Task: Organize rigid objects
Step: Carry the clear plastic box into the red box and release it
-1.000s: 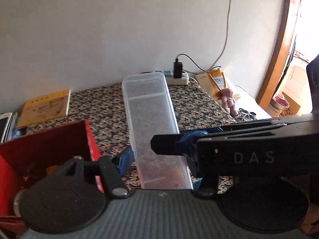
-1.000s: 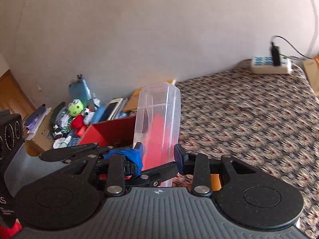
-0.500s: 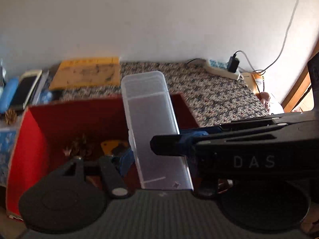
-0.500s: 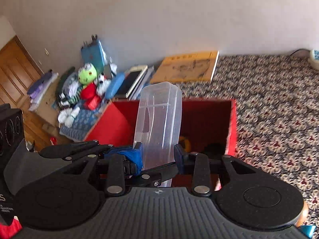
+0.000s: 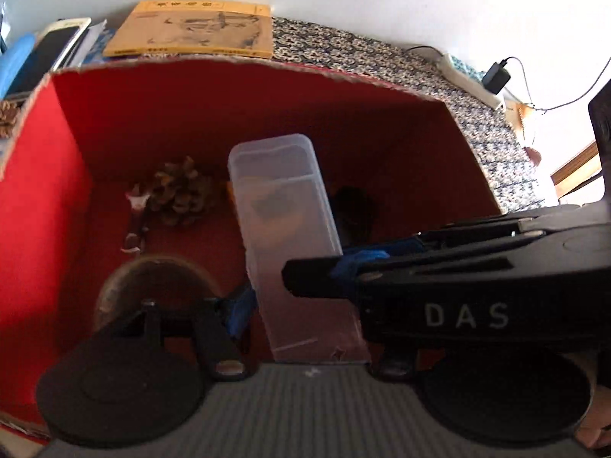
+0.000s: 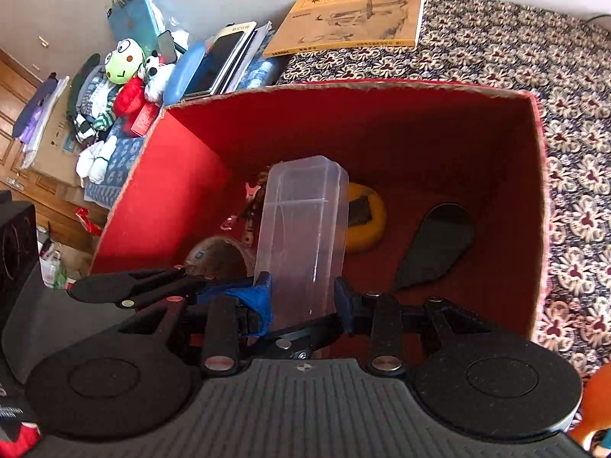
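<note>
While you look along the left tongs [image 5: 290,297], you see the clear plastic case [image 5: 284,229] clamped between their blue-padded fingers, its far end reaching down into the red cardboard box [image 5: 236,114]; the right tongs cross in from the side and press the same case. Below it lie a pine cone [image 5: 179,191], a round brownish object [image 5: 152,278] and something dark that you cannot make out. Beyond the box a yellow book [image 5: 194,28] rests on the patterned table [image 5: 382,65]. From the right tongs [image 6: 301,297] the picture agrees: they are closed on the case's near end, and the case hangs tilted above the box floor, apart from the yellow disc [image 6: 366,217] and the black teardrop-shaped piece [image 6: 435,244]. Several items already sit inside, so the sorting looks well under way; what remains for this case is to lower it onto a free patch of floor and let go.
</note>
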